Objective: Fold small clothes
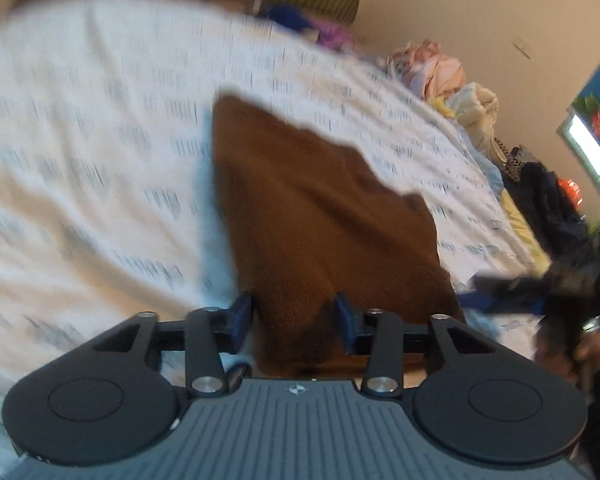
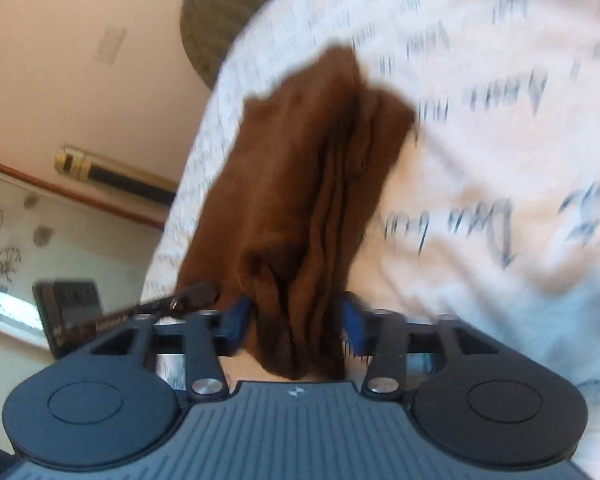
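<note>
The garment (image 1: pixel 320 216) lies on the sheet (image 1: pixel 100 140), between both grippers' fingers.

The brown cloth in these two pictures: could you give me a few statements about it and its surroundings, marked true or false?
1. Both grippers hold the brown cloth. True: the left gripper and the right gripper each have cloth between their blue fingers.
2. The cloth is over a bare wooden table. False: under it is a white bedsheet printed with writing.
3. The cloth is bright green. False: it is brown.
4. A pile of other clothes lies at the far edge of the bed. True.
</note>
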`<act>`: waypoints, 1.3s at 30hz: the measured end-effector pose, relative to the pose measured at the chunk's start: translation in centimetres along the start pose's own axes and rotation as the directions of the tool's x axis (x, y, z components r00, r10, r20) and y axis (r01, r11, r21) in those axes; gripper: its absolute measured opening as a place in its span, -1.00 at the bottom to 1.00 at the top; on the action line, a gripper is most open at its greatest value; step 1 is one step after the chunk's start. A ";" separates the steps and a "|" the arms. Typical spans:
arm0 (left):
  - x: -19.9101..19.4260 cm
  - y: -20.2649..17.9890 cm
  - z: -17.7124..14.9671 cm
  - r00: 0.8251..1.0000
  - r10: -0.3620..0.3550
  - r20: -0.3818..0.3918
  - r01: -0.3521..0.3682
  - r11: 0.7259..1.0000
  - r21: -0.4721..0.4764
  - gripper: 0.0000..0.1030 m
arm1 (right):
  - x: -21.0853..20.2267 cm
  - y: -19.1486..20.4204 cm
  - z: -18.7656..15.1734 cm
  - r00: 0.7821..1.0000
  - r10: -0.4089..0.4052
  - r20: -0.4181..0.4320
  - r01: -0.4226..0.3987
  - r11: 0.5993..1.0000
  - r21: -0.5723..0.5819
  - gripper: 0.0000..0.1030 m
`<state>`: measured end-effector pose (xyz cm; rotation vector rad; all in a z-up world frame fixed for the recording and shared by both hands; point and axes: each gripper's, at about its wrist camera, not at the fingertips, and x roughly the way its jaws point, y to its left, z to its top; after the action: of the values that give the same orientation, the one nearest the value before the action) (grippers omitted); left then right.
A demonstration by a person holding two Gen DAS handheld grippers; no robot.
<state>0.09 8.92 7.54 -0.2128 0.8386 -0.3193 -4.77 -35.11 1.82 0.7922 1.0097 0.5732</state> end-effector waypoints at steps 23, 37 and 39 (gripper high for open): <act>11.6 -7.0 -0.5 0.971 0.188 0.150 -0.217 0.954 0.207 0.83 | 9.9 0.4 15.9 0.956 -0.289 0.042 0.292 0.938 -0.189 -0.84; 7.1 -7.9 -0.4 0.973 0.146 0.179 -0.187 0.952 0.242 0.82 | 7.5 6.6 13.0 0.982 -0.160 0.097 0.182 0.938 -0.295 -0.19; 8.5 -7.6 -0.7 0.977 0.169 0.133 -0.198 0.948 0.249 0.82 | 8.7 7.7 12.7 0.967 -0.219 0.127 0.250 0.908 -0.337 0.07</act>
<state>3.45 -1.30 3.54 0.0940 0.6932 -0.2372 9.93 -28.05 7.32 0.3675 0.8751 0.4879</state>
